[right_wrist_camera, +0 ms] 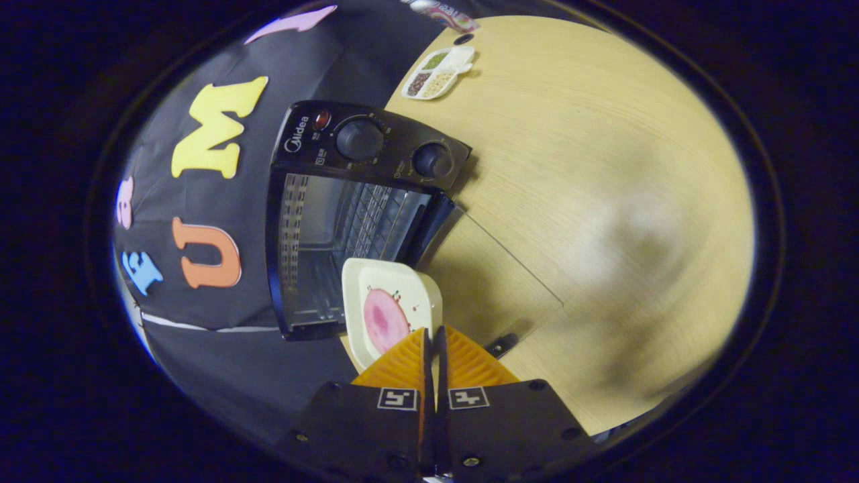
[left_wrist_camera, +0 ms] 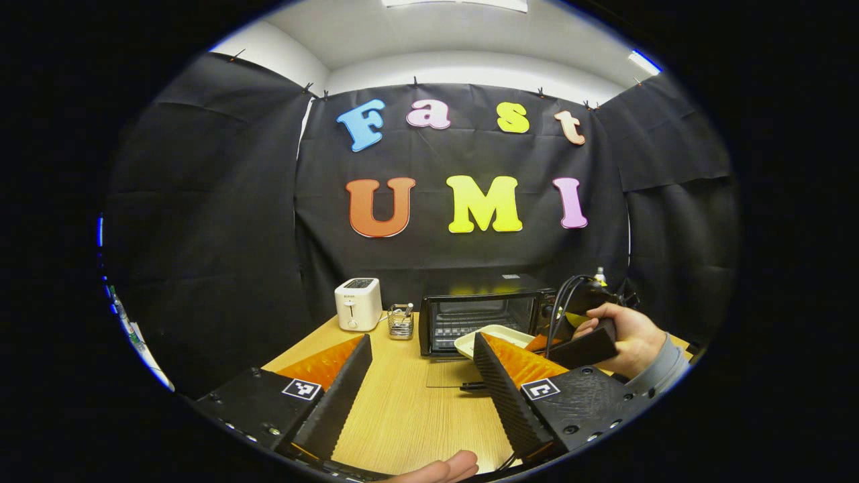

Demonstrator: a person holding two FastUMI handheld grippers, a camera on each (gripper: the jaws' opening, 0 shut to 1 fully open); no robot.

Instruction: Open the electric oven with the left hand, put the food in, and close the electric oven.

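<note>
1. Left gripper view: the left gripper [left_wrist_camera: 421, 349] sits low over the wooden table [left_wrist_camera: 402, 416] with its two fingers spread wide and nothing between them.
2. Straight ahead of it, past the fingertips, is the electric oven [left_wrist_camera: 480, 315]. The door is folded down flat onto the table, so the cavity and rack are in plain sight.
3. Just beyond its right-side finger there's the cream tray [left_wrist_camera: 490, 337], hanging in front of the oven mouth over the lowered door.
4. A hand [left_wrist_camera: 621, 335] in a grey sleeve is off to that same side, wrapped around the other gripper's handle with cables running up from it.
5. Further out, on the opposite side from the oven, a white toaster [left_wrist_camera: 358, 303] stands by the back wall, with a small wire holder [left_wrist_camera: 400, 320] between it and the oven.
6. Right gripper view (camera's rolled sideways, so the oven [right_wrist_camera: 349, 215] looks tipped over): the right gripper [right_wrist_camera: 433, 334] has its fingers pinched close together on the near rim of the tray [right_wrist_camera: 392, 302].
7. In the tray there's a pink slice of food [right_wrist_camera: 384, 320], just ahead of the fingertips.
8. The tray's far edge is right at the open oven mouth, but I can't tell if it's crossed inside.
9. Way beyond the oven, near the table's far edge, there's a divided snack dish [right_wrist_camera: 439, 72].
</note>
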